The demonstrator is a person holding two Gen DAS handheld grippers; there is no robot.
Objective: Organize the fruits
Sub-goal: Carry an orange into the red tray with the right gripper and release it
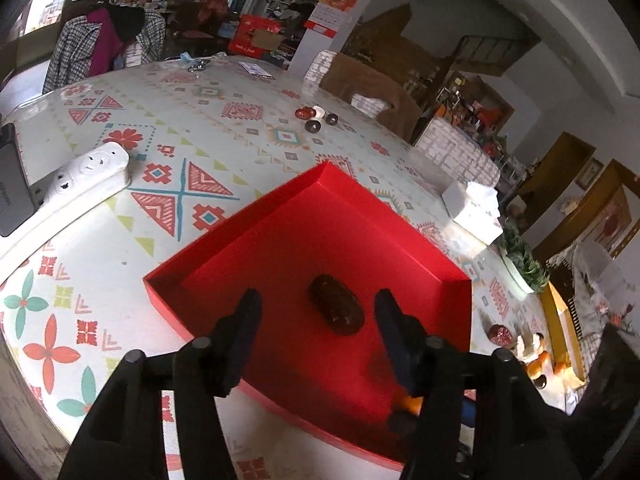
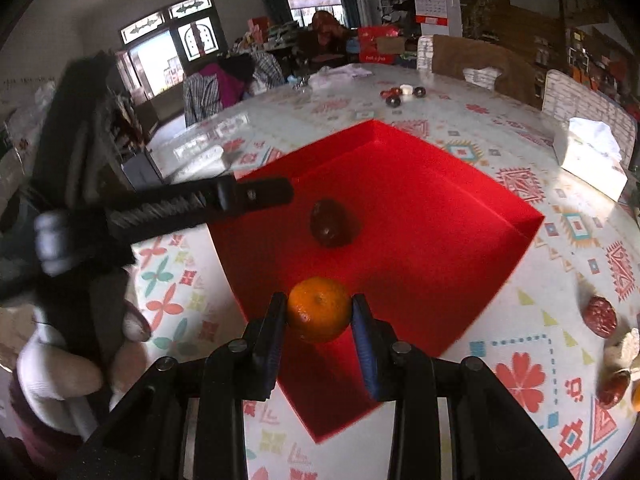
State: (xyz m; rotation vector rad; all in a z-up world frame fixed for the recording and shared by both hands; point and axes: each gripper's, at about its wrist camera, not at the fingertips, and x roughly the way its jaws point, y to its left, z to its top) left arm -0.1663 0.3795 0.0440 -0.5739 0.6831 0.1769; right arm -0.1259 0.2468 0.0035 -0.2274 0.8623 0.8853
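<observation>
Patterned worktop (image 1: 168,128), red box (image 1: 256,240) holding brown date (image 1: 335,304), left claw (image 1: 318,312) apart, empty, right claw (image 2: 320,314) clamped on orange (image 2: 319,309), no legible text.

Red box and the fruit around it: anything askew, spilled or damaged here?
Nothing stands out. The red box sits flat and intact with one dark red date loose inside it. The right gripper holds a whole mandarin over the box. More dates lie on the tablecloth.
</observation>
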